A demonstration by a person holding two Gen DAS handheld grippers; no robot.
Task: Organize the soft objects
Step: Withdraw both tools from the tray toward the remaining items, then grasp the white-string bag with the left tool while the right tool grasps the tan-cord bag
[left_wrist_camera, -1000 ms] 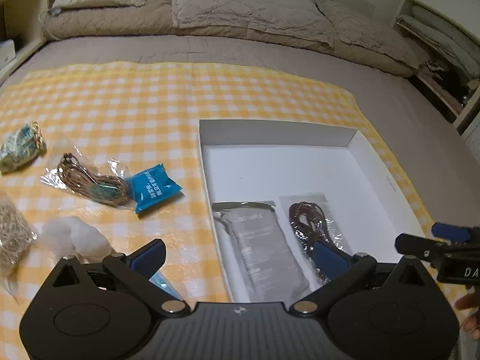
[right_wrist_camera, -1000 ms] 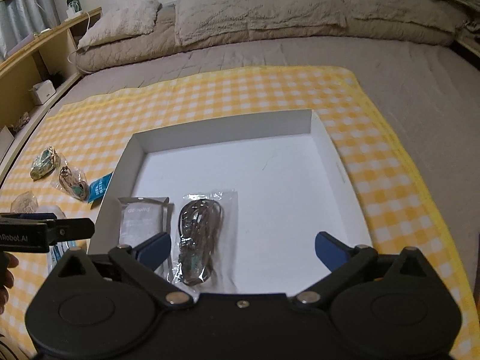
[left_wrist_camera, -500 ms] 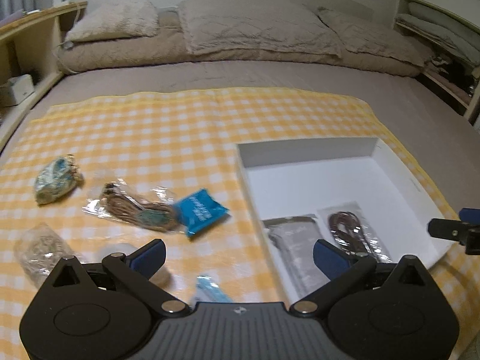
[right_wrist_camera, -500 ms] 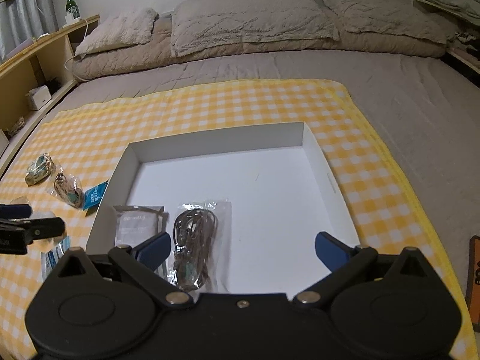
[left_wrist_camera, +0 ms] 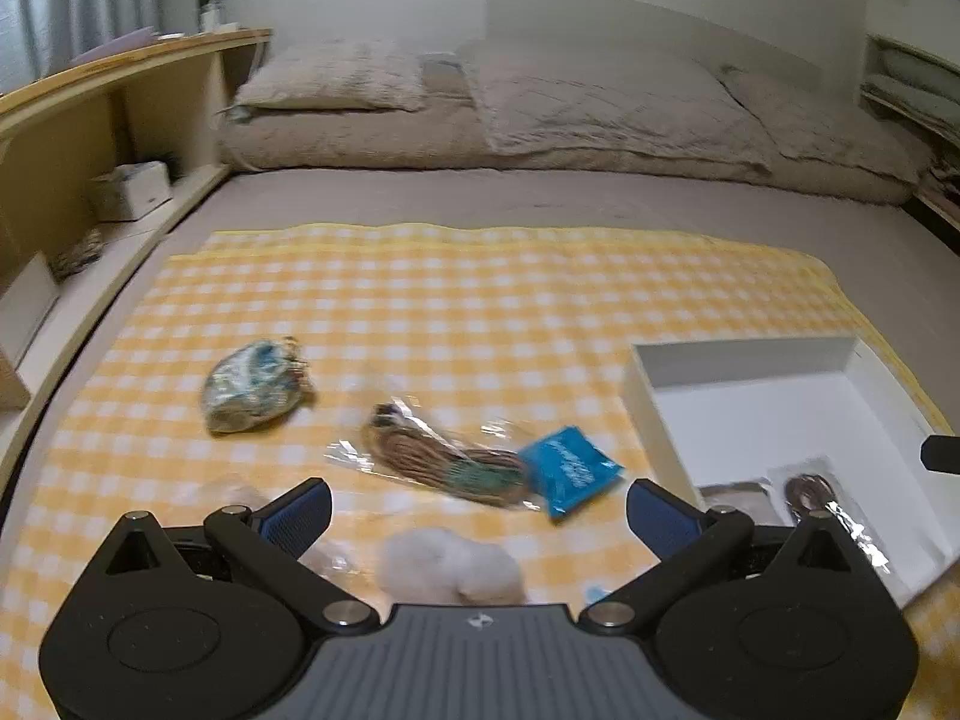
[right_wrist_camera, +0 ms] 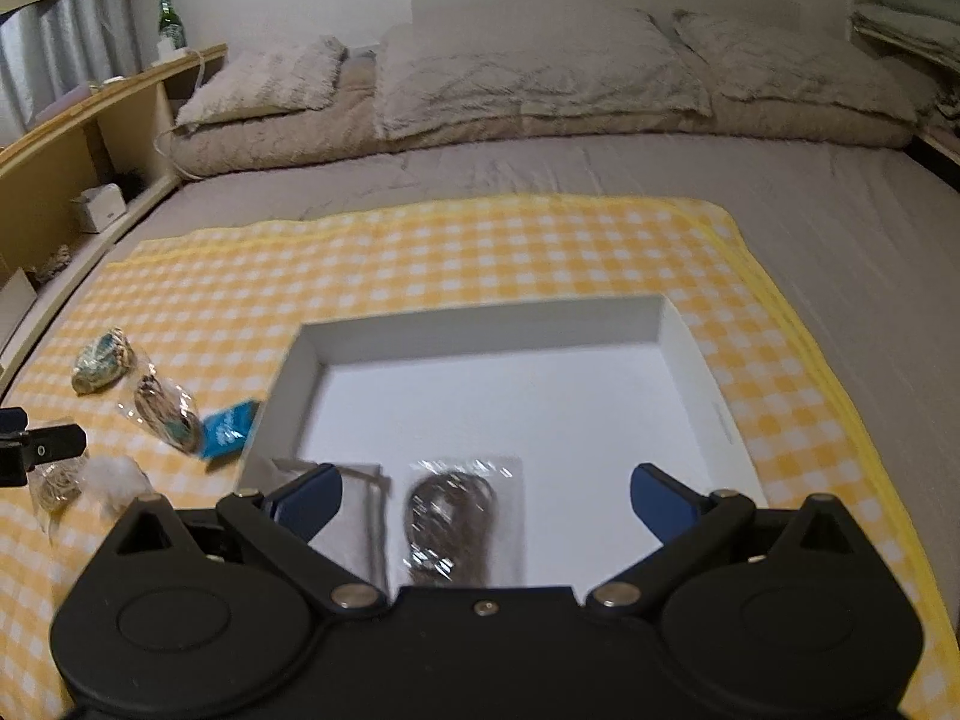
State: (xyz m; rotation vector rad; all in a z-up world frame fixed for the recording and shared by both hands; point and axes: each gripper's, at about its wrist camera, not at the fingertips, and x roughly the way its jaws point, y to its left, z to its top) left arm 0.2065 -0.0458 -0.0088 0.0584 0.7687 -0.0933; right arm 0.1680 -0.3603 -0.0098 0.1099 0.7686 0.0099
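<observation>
The left hand-held gripper (left_wrist_camera: 477, 513), jaws apart and empty, hangs just near of the fluffy white cotton wad (left_wrist_camera: 450, 564), nearer than the right hand-held gripper (right_wrist_camera: 486, 501), likewise apart.

Half hidden behind the left gripper (left_wrist_camera: 478, 516): white fluffy wad (left_wrist_camera: 450, 561), blurred. Beside it, scrap of light-blue packet (left_wrist_camera: 596, 591), otherwise covered. Cut off at frame edge: right gripper's finger (left_wrist_camera: 942, 453). Partly covered in white box (right_wrist_camera: 480, 333): grey pouch (right_wrist_camera: 360, 516).
</observation>
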